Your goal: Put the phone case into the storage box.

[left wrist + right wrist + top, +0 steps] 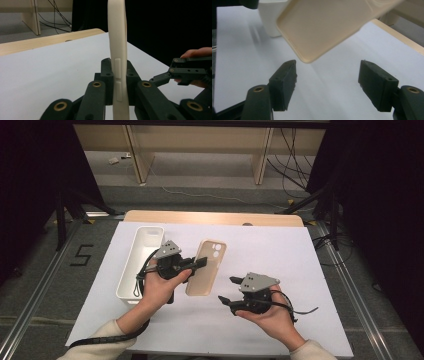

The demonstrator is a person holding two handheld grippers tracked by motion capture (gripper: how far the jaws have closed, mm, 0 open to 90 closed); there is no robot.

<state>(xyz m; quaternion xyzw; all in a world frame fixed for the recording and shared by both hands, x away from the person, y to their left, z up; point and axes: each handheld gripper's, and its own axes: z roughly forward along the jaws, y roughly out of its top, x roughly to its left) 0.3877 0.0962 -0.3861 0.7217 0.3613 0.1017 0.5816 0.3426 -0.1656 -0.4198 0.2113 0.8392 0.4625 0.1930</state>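
My left hand-held gripper (202,262) clenched on beige phone case (207,267), held above bench (280,250) centre. My right hand-held gripper (227,289) released, empty, just beside case. White bin (142,257) near bench's left edge.

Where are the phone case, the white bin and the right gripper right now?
phone case (207,268), high view, middle of its back.
white bin (126,276), high view, its left wall.
right gripper (327,85), right gripper view, midway between its open fingers.

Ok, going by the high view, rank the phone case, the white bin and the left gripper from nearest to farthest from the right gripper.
1. Phone case, up-left of the right gripper.
2. Left gripper, clamped on the case's left edge.
3. White bin, far left.
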